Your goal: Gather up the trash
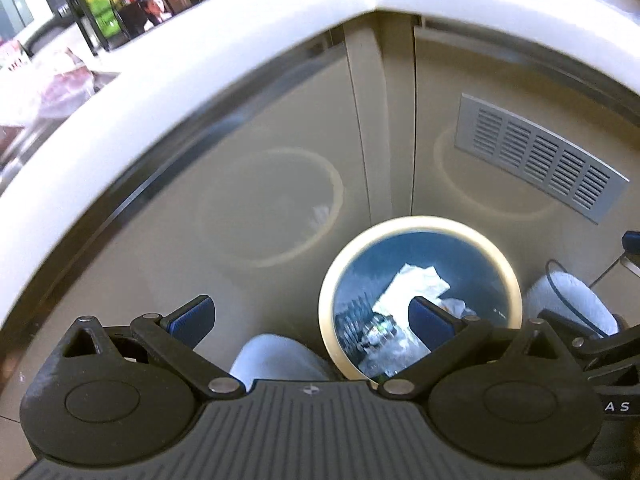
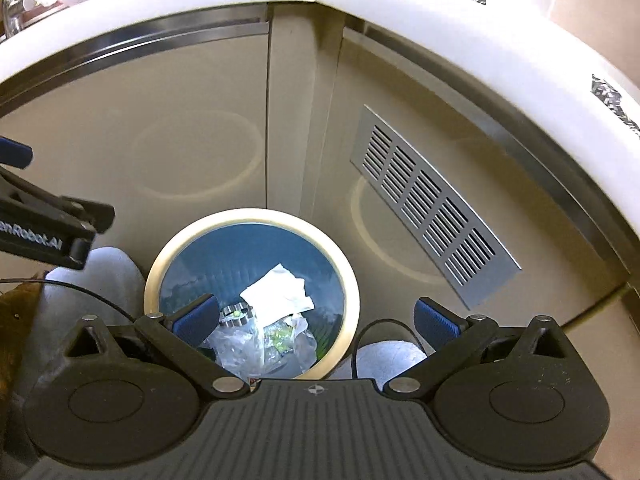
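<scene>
A round bin with a cream rim (image 1: 420,222) (image 2: 256,214) and blue inside stands on the floor in the corner under the counter. In it lie a crumpled white paper (image 1: 416,286) (image 2: 278,290), clear plastic wrap (image 2: 248,346) and a small metal tin (image 2: 236,314). My left gripper (image 1: 310,318) hangs open above the bin's left side, nothing between its blue pads. My right gripper (image 2: 316,318) is open too, over the bin's right rim, and holds nothing. The left gripper's body (image 2: 44,220) shows at the left of the right wrist view.
Beige cabinet doors meet in a corner behind the bin, one with a metal vent grille (image 1: 540,156) (image 2: 432,204). A white counter edge (image 1: 160,76) (image 2: 440,20) curves above. The person's feet in pale slippers (image 1: 276,356) (image 2: 384,356) stand beside the bin. A thin black cable (image 2: 364,340) hangs nearby.
</scene>
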### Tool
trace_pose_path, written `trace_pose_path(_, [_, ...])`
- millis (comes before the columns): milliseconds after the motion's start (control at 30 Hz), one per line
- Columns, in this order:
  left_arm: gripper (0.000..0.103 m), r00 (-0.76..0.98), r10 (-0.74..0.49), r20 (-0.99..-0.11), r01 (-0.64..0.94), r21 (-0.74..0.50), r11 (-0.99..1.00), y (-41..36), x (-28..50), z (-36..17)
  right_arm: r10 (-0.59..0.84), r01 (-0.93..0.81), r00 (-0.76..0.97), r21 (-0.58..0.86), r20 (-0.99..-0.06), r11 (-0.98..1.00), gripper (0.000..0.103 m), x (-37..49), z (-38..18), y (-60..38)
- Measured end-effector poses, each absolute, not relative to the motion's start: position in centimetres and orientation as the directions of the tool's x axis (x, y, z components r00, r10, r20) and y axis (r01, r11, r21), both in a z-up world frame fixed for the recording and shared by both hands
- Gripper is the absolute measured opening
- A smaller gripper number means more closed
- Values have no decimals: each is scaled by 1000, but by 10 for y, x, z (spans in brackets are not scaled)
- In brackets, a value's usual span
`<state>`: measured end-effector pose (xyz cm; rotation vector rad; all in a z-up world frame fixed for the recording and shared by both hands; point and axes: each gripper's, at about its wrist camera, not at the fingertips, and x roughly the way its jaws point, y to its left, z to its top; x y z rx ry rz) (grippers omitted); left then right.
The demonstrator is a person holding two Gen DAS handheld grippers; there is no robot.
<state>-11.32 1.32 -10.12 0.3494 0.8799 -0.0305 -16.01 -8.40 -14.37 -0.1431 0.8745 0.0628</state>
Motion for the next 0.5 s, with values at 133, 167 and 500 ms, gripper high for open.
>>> trace_pose_path(133, [103, 665, 136, -735, 164, 321, 933, 13, -117, -94, 0, -127, 651, -109, -759, 986, 103, -165, -141, -80])
trace_pose_path(167, [103, 665, 136, -735, 166, 322, 932, 14, -118, -92, 0, -131, 653, -113, -757, 985, 103, -166, -139, -78])
trace_pose_path(500, [103, 637, 82, -767, 199, 265, 944, 28, -115, -72, -7, -115, 677, -115, -736, 987, 103, -169, -118, -79])
